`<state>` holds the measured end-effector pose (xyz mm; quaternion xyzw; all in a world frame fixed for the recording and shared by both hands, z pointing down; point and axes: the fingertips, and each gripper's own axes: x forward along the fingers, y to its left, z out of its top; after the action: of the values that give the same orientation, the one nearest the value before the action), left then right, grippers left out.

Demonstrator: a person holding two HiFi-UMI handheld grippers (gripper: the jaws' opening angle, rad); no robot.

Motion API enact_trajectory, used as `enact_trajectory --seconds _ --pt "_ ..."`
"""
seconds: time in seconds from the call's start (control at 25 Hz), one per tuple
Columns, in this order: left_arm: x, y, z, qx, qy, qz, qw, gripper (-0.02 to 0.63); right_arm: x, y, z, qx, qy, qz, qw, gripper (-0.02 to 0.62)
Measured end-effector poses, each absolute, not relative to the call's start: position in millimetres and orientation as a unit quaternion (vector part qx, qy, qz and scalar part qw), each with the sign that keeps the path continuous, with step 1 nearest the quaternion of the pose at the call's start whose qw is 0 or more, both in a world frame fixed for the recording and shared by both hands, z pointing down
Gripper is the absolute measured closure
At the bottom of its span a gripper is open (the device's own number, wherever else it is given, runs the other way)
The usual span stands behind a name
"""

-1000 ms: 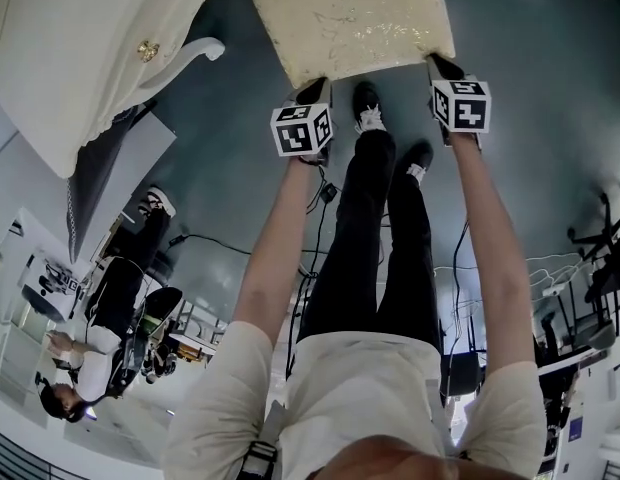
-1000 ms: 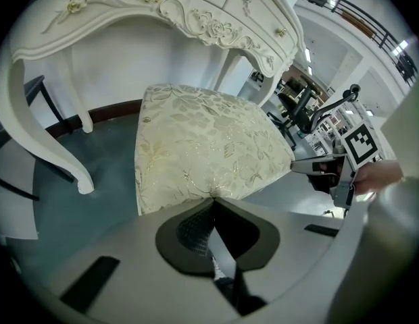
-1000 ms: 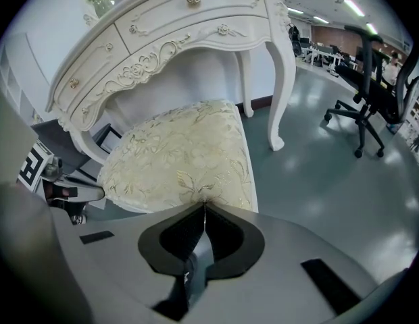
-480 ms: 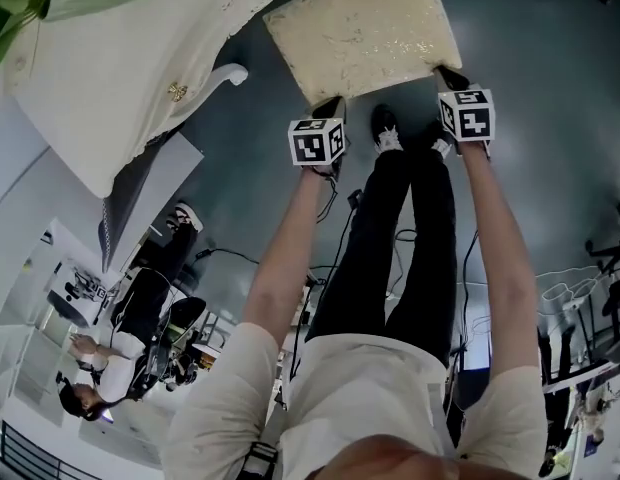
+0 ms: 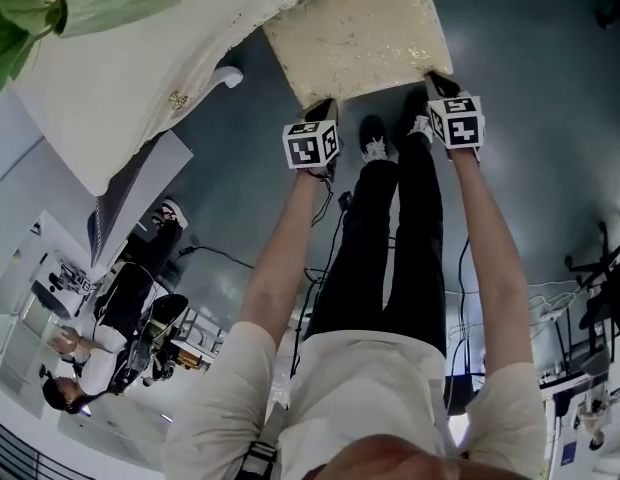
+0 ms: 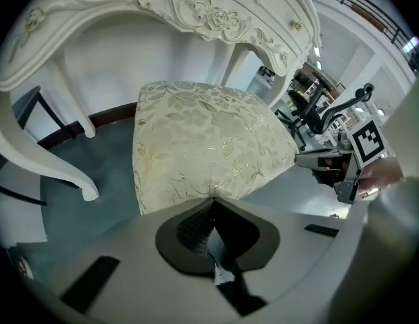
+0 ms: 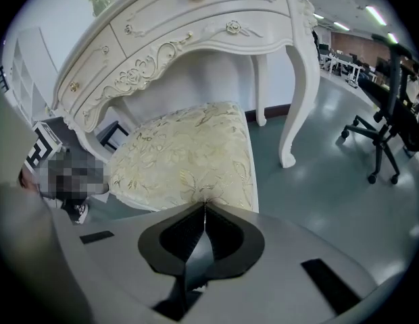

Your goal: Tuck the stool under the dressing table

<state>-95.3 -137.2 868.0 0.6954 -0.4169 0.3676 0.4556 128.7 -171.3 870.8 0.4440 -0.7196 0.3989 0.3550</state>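
The stool [image 5: 358, 30] has a cream cushion with a gold floral pattern [image 6: 206, 147] [image 7: 186, 157]. Its far part lies under the white carved dressing table [image 5: 140, 63] [image 6: 196, 12] [image 7: 196, 36]. My left gripper [image 5: 323, 110] is shut on the cushion's near left corner. At the near right corner my right gripper [image 5: 437, 72] is also shut on the cushion's edge. In both gripper views the jaws meet on the fabric edge [image 6: 213, 198] [image 7: 205, 202].
The table's curved white legs [image 6: 71, 174] [image 7: 294, 113] stand on either side of the stool. A black office chair [image 7: 388, 123] is to the right. A seated person [image 5: 100, 343] is at the lower left. Cables [image 5: 335, 203] lie on the grey floor.
The stool has slid farther under the dressing table, both grippers moving forward with it. My feet have stepped forward behind it.
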Motion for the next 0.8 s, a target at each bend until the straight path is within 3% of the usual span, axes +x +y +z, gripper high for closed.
enact_trajectory --seconds 0.8 --pt "-96.1 -203.8 872.8 0.679 -0.498 0.316 0.437 0.591 124.4 -258.5 874.1 0.381 -0.778 0.344 0.362 0.551"
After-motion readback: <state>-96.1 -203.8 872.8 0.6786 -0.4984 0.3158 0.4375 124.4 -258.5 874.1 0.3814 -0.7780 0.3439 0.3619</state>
